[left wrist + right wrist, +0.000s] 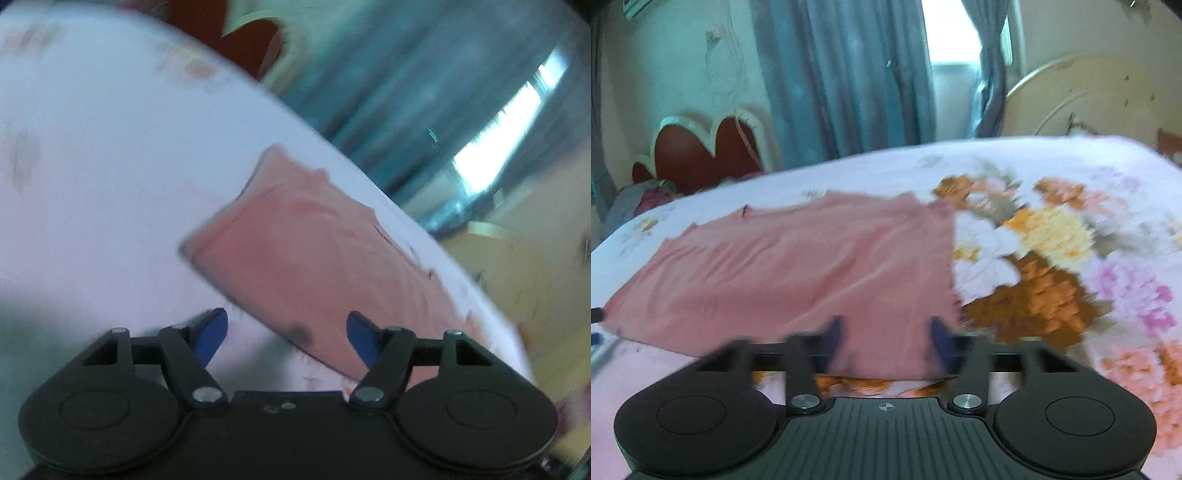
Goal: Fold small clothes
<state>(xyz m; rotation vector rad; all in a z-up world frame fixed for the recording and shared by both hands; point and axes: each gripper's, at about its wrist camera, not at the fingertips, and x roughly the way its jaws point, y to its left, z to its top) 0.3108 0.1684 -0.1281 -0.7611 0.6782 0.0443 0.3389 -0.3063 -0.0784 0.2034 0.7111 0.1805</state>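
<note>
A small pink garment point(798, 266) lies spread flat on a flowered bedsheet point(1052, 236). In the left wrist view it point(314, 258) lies tilted near the bed's edge. My left gripper point(288, 332) is open above the garment's near corner, holding nothing. My right gripper point(886, 336) is open, its blue fingertips point(940, 341) over the garment's near right edge, cloth showing between them. Both views are motion-blurred.
The white sheet point(92, 166) runs to the left. A red heart-shaped headboard point(701, 147) and blue curtains point(849, 74) stand behind the bed. A cream round headboard point(1089, 99) stands at the far right. A pile of clothes point(639, 199) lies at the far left.
</note>
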